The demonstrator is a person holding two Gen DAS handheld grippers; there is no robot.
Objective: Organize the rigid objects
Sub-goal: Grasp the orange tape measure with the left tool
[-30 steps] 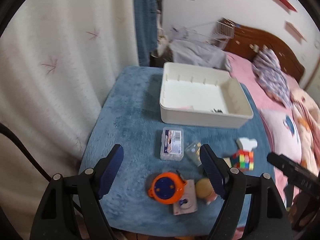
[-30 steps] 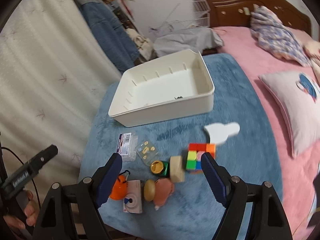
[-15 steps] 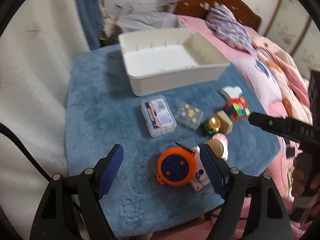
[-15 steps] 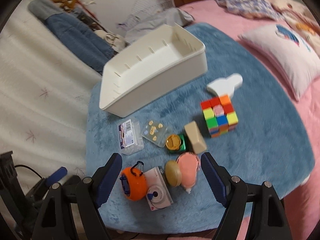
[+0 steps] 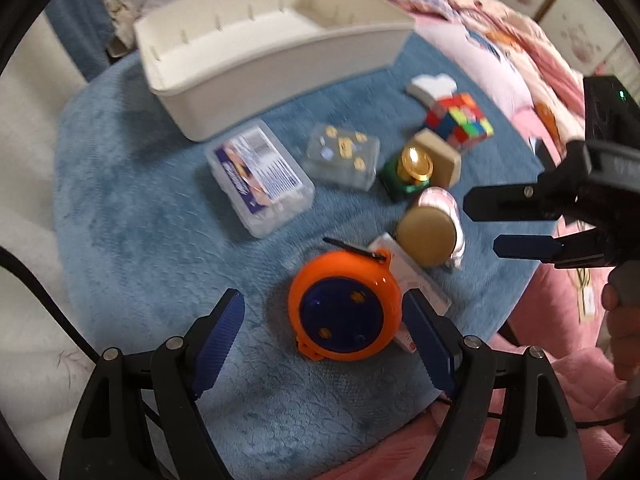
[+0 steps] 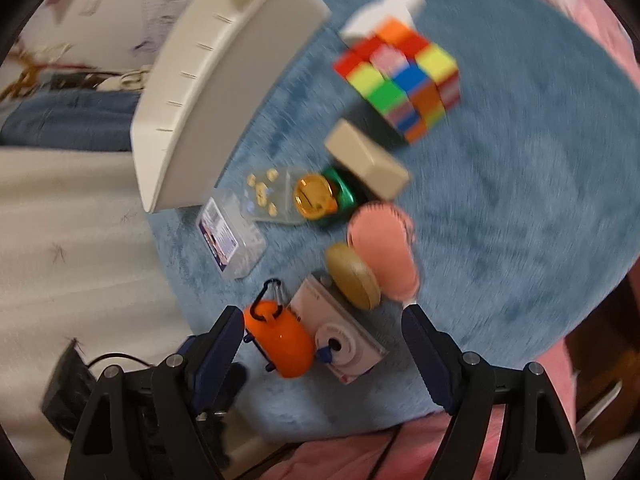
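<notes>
Small objects lie on a round blue rug-covered table [image 5: 120, 208]. An orange round case with a blue face [image 5: 345, 305] sits between the fingers of my open left gripper [image 5: 324, 340]. It also shows in the right wrist view [image 6: 280, 344], beside a pink toy camera [image 6: 340, 344]. My right gripper [image 6: 323, 344] is open over these two. A tan round compact [image 5: 426, 232], pink brush [image 6: 384, 248], green-gold jar [image 5: 412, 170], wooden block [image 5: 438, 152], colour cube [image 5: 460, 120], two clear boxes [image 5: 260, 180] and a white bin [image 5: 272, 52] lie beyond.
A white cloud-shaped piece [image 5: 432, 86] lies by the cube. A bed with pink bedding [image 5: 532, 60] is to the right. White curtain [image 6: 72, 220] hangs left of the table. The table's near edge is just beneath both grippers.
Both grippers have dropped lower and closer to the objects. The orange case now sits between the left fingers; the right gripper has come over the case and camera.
</notes>
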